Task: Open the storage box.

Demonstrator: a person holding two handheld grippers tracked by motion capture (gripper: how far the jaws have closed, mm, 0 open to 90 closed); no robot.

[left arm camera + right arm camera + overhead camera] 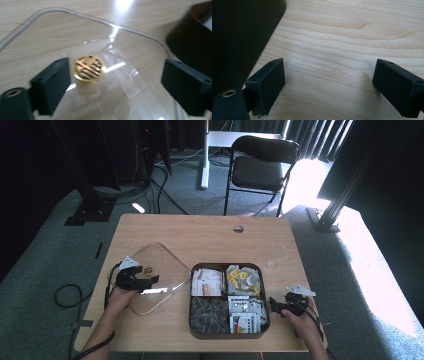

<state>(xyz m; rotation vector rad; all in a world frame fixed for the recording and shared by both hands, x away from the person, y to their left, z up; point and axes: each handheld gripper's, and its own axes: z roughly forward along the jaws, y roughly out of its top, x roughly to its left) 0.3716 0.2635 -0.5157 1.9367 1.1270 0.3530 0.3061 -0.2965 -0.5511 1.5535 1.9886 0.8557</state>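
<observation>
At the lower left of the high view, the left gripper [150, 281] is held low over a clear lid [165, 265] that lies flat on the wooden table [200, 232], left of the box. In the left gripper view, the jaws are seen spread wide, nothing being pinched; the lid's round gold knob [88, 68] is found between them, just beside the jaw at the left of the frame, though contact with it cannot be told. The lid's curved transparent rim is traced across the upper part of that frame, and a dark corner of the box is caught at the upper right.

Right of the lid, in the lower centre of the high view, a dark compartment box [192, 295] is seen uncovered, its four sections filled with packets: white ones at upper left, yellow-and-white at upper right, dark ones at lower left, printed ones at lower right.

At the lower right of the high view, the right gripper [274, 303] is held just beside the box's right wall. In the right gripper view its jaws are shown spread apart over bare wood, nothing between them, with the box wall dark at the upper left of the frame.
</observation>
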